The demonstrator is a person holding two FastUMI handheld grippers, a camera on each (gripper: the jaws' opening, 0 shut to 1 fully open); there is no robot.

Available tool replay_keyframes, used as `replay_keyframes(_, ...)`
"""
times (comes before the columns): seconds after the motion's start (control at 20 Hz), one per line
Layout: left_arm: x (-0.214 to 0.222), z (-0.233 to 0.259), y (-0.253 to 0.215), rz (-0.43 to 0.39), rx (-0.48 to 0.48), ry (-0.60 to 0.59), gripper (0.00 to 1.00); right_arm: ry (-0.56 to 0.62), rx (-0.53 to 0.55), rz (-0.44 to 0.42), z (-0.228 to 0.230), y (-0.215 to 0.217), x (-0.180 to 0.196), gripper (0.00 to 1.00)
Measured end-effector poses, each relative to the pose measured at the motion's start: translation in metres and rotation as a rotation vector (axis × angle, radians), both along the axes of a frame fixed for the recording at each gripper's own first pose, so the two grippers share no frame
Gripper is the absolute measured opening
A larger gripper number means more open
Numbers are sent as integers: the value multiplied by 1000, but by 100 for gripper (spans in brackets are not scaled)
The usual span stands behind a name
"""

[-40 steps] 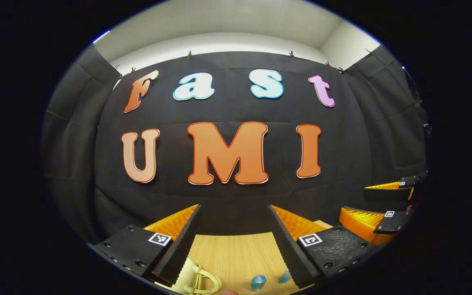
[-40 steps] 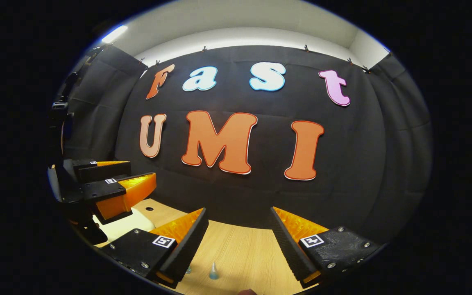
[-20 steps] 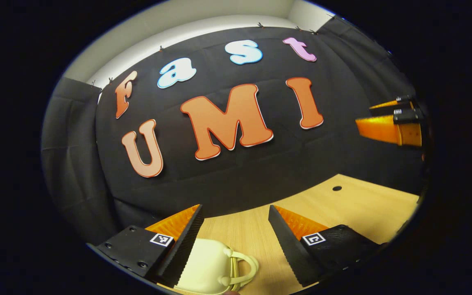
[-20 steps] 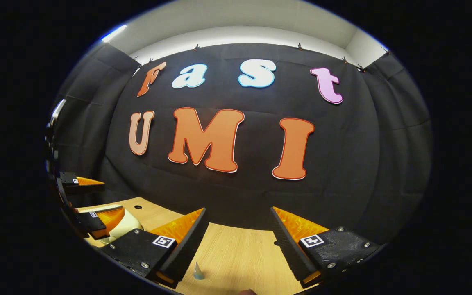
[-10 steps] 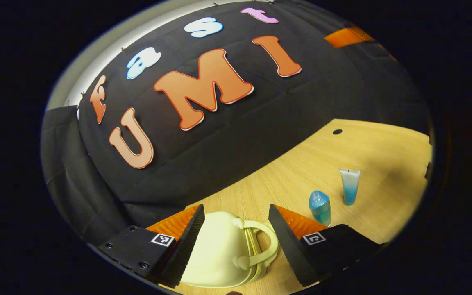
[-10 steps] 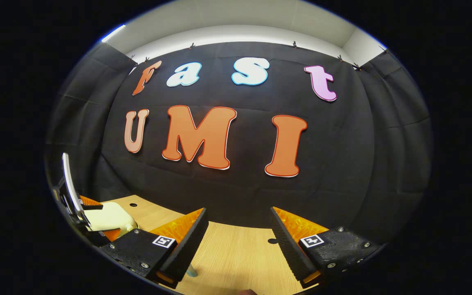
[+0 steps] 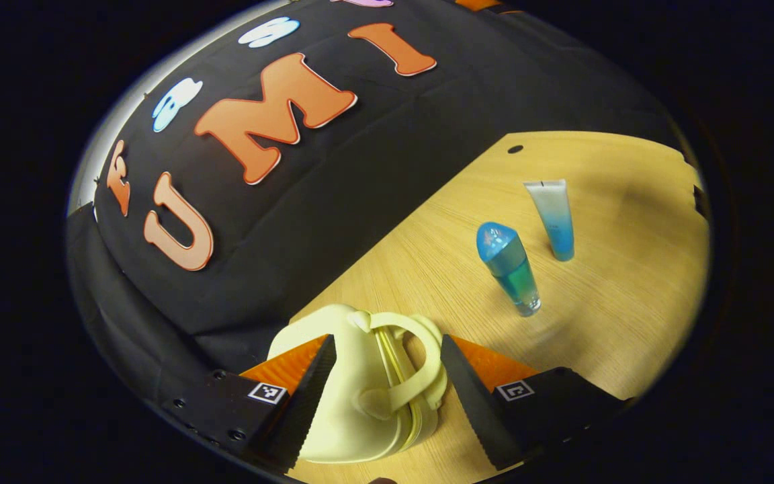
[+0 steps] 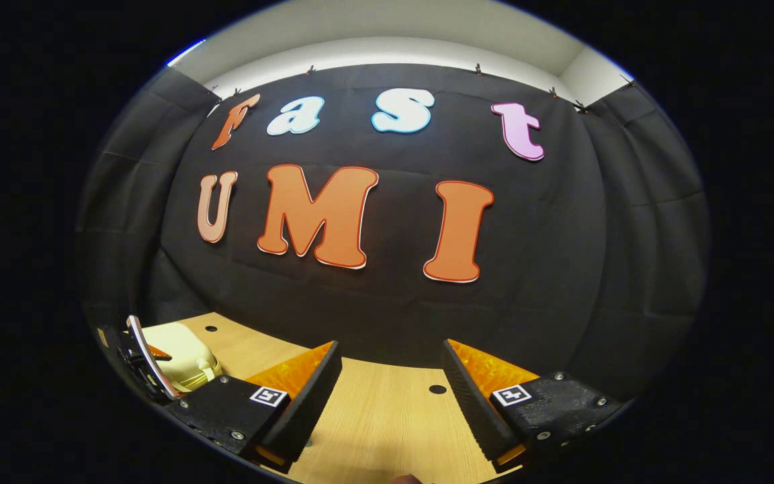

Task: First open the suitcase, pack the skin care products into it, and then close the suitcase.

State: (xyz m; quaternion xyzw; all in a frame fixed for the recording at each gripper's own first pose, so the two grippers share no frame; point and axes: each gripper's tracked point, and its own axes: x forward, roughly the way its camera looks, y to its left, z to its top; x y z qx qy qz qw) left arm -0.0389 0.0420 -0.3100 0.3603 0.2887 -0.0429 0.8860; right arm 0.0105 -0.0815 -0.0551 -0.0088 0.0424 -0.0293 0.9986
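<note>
While ridged left tongs (image 7: 383, 390) straddle it, the glossy rounded suitcase (image 7: 360, 396) sits shut.

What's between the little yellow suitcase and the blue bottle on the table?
Nothing but bare wooden table. In the left gripper view, the suitcase sits apart from the blue bottle, with only tabletop between them.

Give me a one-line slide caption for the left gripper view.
Open left claw straddles the closed cream suitcase at its handle; blue bottle and tube stand on the table.
</note>
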Motion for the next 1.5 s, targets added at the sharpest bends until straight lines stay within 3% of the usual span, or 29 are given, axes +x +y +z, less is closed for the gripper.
replay_keyframes(0.35, -1, -42, 19, 3, 102, 123, 96, 13, 10, 6, -9, -3, 3, 95)
replay_keyframes(0.65, 2, -50, 21, -74, 272, 150, 92, 14, 34, -4, -14, -10, 1, 95)
replay_keyframes(0.85, 4, -65, 20, -131, 362, 195, 70, 23, 41, -11, -19, -19, 1, 95)
replay_keyframes(1.0, 1, -63, 10, -164, 408, 181, 25, 23, 57, -13, -22, -25, -1, 95)
replay_keyframes(1.15, 1, -49, 12, -146, 395, 136, 4, 21, 54, -10, -26, -30, -2, 95)
replay_keyframes(1.5, 25, 24, 38, -19, 187, 19, 4, 16, 58, 6, -24, -25, -1, 95)
